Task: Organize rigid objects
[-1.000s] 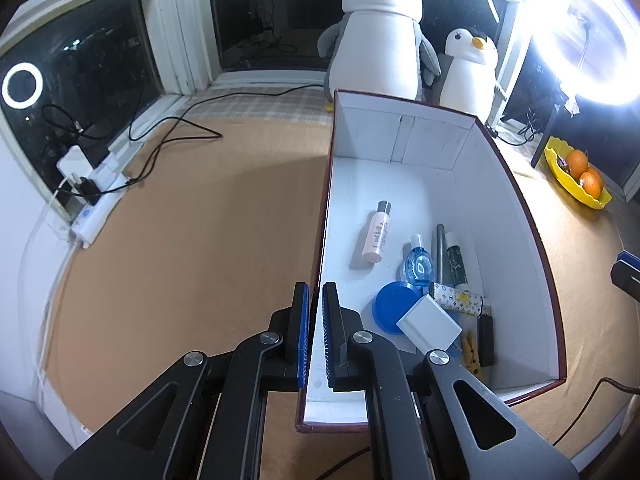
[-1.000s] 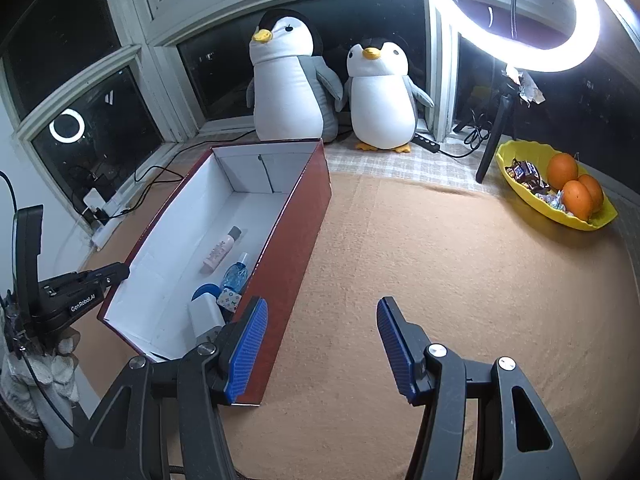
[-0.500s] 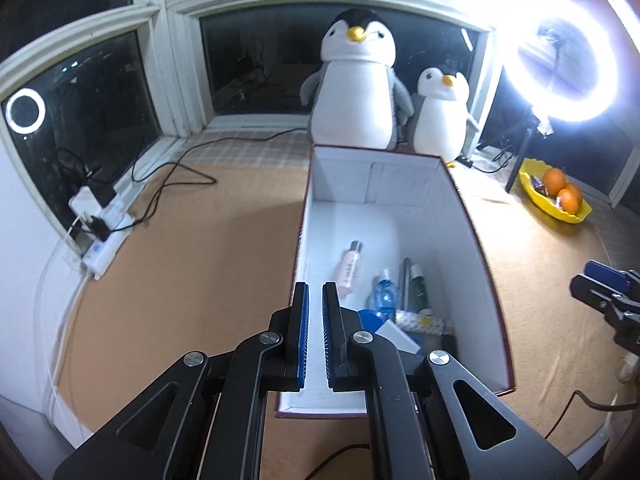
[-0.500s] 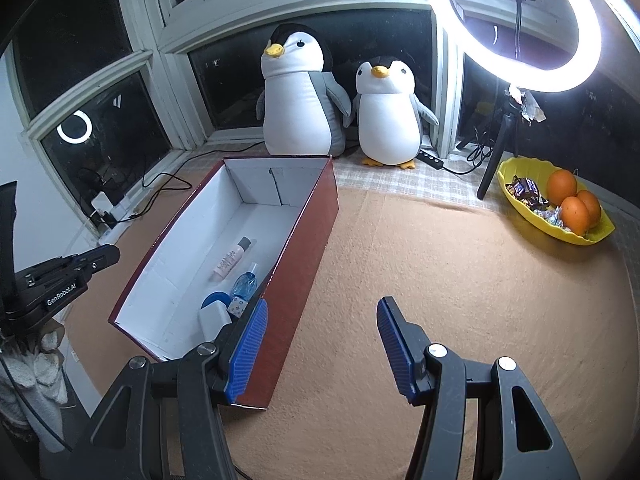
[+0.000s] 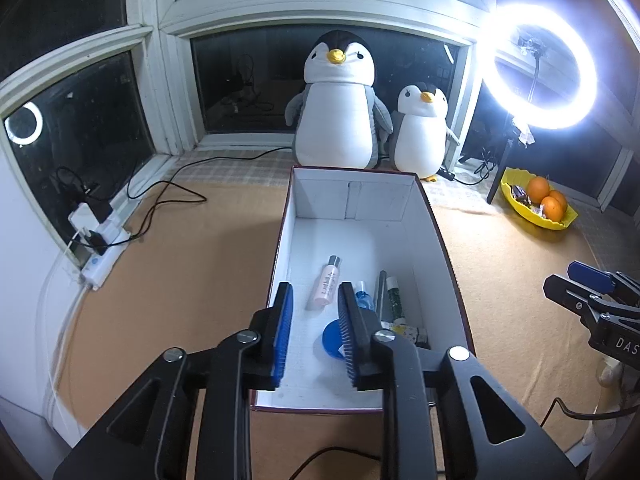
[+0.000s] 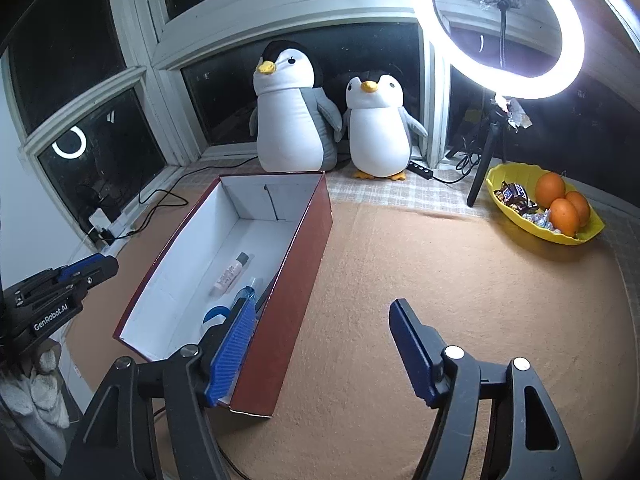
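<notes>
Hovering over the box (image 5: pixel 446 248), left gripper (image 5: pixel 316 300) fingers parted and empty, right gripper (image 6: pixel 322 314) fingers wide, empty.

**Layout of the table and box contents**

The box (image 5: pixel 444 248) stands lengthwise on the table (image 5: pixel 168 280), its far end toward the window. Behind that end sit the large penguin (image 5: pixel 340 116) and, to its right, the small penguin (image 5: pixel 422 132). Farther right stands the ring light (image 5: pixel 538 68), with the fruit bowl (image 5: pixel 520 206) in front of its stand. At the table's left edge, by the window, lies the power strip (image 5: pixel 100 240).

Inside the box, all items lie in the near half: the bottle (image 5: pixel 327 286) at left, the spray bottle (image 5: pixel 363 300) beside it, two slim tubes (image 5: pixel 390 294) at right, and the round lid (image 5: pixel 333 338) nearest.
</notes>
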The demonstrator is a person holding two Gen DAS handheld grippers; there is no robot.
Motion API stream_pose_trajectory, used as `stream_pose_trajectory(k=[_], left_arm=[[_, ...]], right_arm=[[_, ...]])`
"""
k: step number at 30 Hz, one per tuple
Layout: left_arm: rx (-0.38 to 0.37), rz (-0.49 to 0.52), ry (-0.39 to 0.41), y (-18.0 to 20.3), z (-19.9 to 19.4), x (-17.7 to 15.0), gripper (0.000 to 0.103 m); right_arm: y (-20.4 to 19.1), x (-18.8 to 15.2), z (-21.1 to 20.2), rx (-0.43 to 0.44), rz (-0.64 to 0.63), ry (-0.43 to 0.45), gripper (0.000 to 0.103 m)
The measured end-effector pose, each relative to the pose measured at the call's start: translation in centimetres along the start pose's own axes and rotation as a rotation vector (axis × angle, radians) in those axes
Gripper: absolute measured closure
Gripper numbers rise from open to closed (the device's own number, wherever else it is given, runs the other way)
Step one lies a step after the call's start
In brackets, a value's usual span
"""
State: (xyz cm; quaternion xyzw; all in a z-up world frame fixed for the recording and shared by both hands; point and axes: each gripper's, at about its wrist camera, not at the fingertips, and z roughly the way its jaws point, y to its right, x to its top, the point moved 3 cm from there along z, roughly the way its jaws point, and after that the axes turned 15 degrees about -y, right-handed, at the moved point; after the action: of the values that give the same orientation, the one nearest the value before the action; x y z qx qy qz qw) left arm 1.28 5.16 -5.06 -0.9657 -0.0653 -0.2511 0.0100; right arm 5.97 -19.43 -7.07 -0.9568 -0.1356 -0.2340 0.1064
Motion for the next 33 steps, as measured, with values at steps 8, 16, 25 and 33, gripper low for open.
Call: stream_pose_trajectory(k=[8,16,25,33], left_arm=[[0.014,-0.004,0.035,0.13,-1.01,0.1,0.035],[0.024,-0.014,0.024,0.08,-0.89,-0.11,0.026],[0.03,-0.017,0.024,0.07,-1.01,-0.13,0.026],[0.034,-0.016,0.018,-0.03,-0.97,-0.06,0.026]], right_arm=[[0.12,-0.1,-0.1,-0.019,0.014,0.007,0.025],[-0.06,-0.59,0.22,-0.012,0.024,-0.011,0.018],[-0.32,-0.68,0.21,-0.028,0.017,-0.013,0.017],[-0.2,-0.63,0.32,-0.031,0.024,-0.023,0.017]])
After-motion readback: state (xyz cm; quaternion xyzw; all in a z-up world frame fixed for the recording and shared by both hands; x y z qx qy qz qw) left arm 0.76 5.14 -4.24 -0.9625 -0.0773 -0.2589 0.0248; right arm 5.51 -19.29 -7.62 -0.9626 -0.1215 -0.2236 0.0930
